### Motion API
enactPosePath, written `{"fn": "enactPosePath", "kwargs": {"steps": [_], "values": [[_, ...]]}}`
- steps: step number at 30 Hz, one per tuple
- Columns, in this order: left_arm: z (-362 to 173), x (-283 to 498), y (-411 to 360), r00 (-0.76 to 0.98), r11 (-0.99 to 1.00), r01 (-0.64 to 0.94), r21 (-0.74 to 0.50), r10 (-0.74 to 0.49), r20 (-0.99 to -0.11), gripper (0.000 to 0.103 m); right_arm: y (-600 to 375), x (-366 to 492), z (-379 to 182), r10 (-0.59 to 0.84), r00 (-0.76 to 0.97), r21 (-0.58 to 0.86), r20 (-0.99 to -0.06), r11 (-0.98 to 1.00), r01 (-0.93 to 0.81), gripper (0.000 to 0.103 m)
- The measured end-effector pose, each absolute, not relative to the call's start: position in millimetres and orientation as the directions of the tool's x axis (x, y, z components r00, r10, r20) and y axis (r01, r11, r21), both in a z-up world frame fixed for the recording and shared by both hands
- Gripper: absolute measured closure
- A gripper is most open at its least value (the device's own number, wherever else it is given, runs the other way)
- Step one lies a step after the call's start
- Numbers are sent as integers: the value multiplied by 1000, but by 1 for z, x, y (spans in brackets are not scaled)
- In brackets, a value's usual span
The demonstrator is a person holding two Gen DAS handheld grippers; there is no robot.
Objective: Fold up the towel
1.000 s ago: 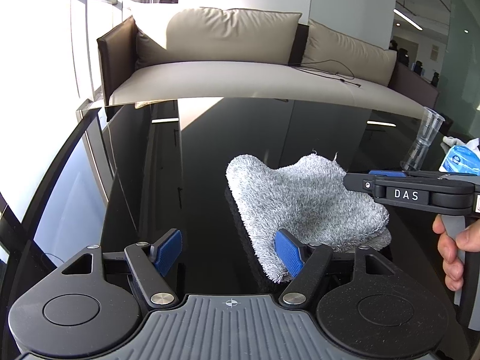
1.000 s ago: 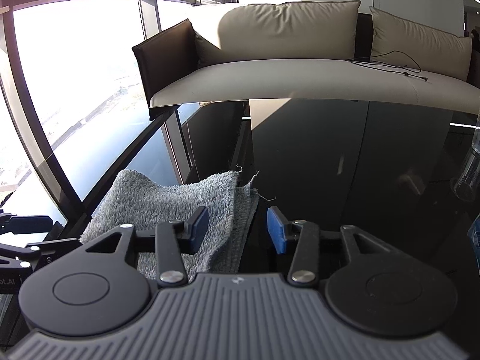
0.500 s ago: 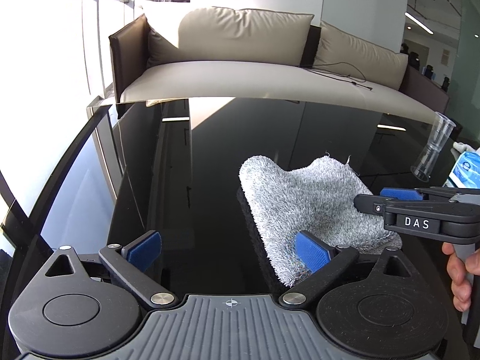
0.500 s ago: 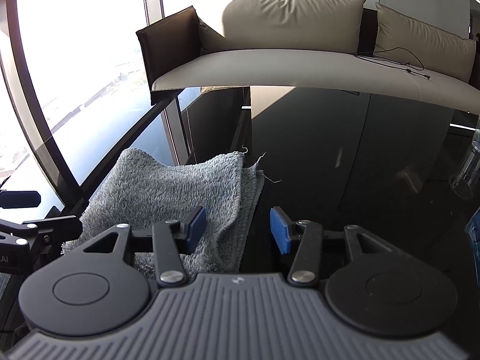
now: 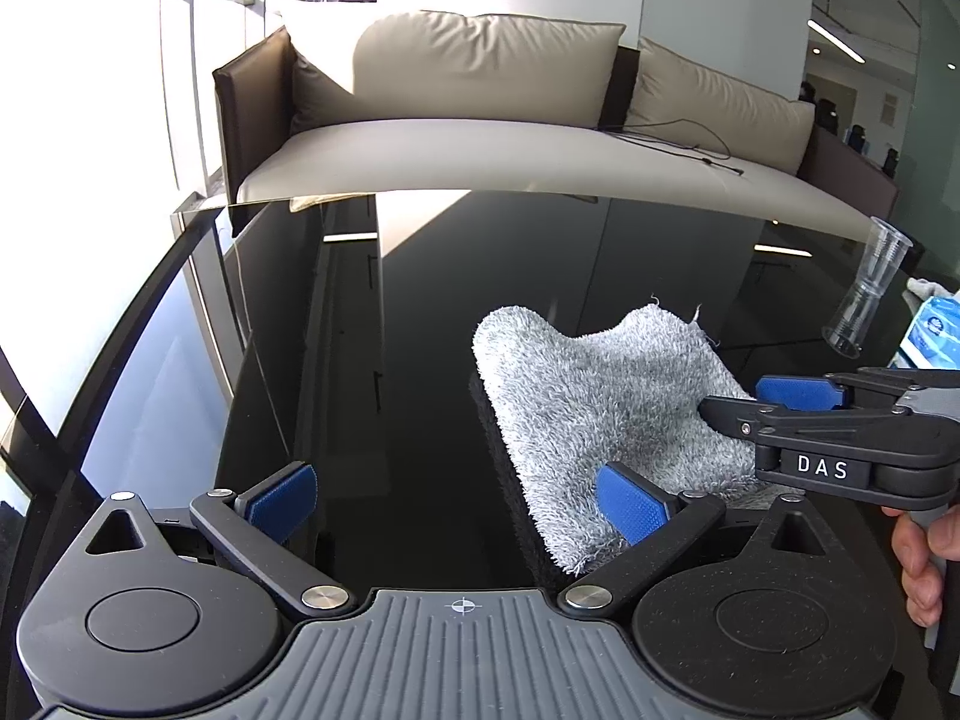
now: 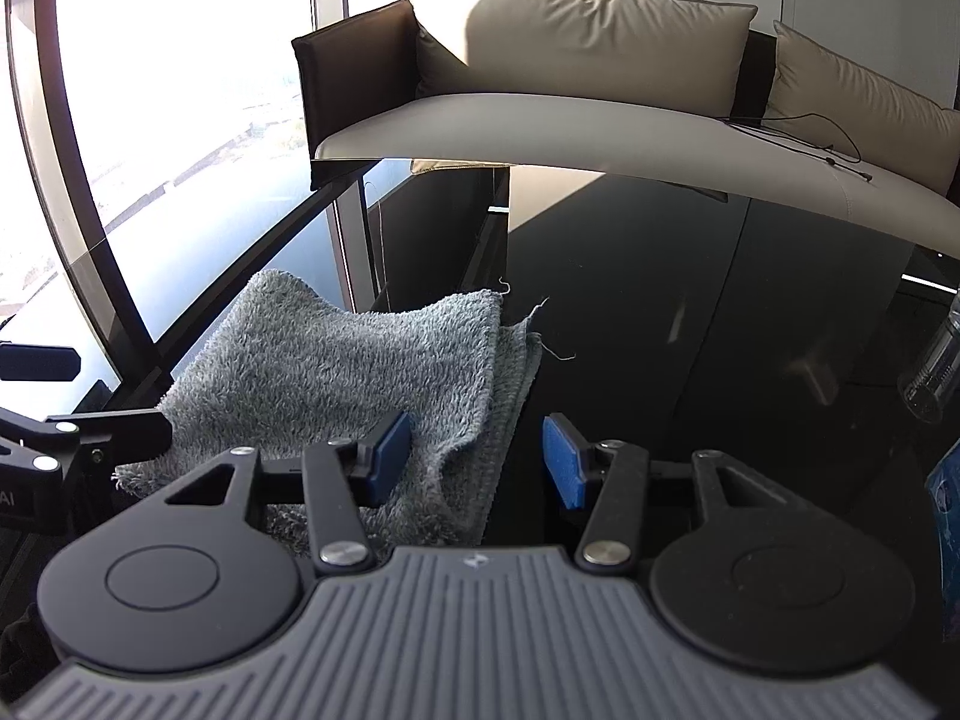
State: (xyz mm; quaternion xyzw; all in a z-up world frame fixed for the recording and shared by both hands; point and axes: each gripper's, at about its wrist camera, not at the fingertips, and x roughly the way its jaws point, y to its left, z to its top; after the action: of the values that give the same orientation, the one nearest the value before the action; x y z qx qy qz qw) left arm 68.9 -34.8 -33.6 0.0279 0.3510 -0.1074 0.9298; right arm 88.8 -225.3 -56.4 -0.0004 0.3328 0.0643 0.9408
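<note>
A grey fluffy towel (image 5: 600, 408) lies folded and a little humped on the glossy black table (image 5: 420, 330). My left gripper (image 5: 459, 504) is open wide. Its right pad (image 5: 633, 510) stands over the towel's near left corner, and the left pad is over bare table. In the right wrist view the towel (image 6: 360, 360) fills the left half. My right gripper (image 6: 477, 459) is open, with the towel's right edge between its pads but not pinched. The right gripper (image 5: 738, 399) also reaches in from the right over the towel. Fingers (image 6: 102, 432) of the left gripper show at the left.
Stacked clear plastic cups (image 5: 864, 300) and a blue packet (image 5: 936, 342) stand at the table's right. A person's hand (image 5: 924, 558) holds the right gripper's handle. A beige sofa (image 5: 480, 138) with a cable on it stands behind the table. Large windows (image 6: 150, 120) run along the left.
My left gripper's jaws have spread wide, away from the towel's near corner. The right gripper's jaws have widened slightly. The towel stays on the table.
</note>
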Motion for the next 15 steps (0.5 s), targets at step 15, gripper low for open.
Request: {"fn": "enactPosePath", "kwargs": {"steps": [15], "values": [[-28, 64, -19, 744, 988, 153, -29, -134, -655, 4, -204, 100, -59, 244, 768, 74, -592, 965, -250, 57]]}}
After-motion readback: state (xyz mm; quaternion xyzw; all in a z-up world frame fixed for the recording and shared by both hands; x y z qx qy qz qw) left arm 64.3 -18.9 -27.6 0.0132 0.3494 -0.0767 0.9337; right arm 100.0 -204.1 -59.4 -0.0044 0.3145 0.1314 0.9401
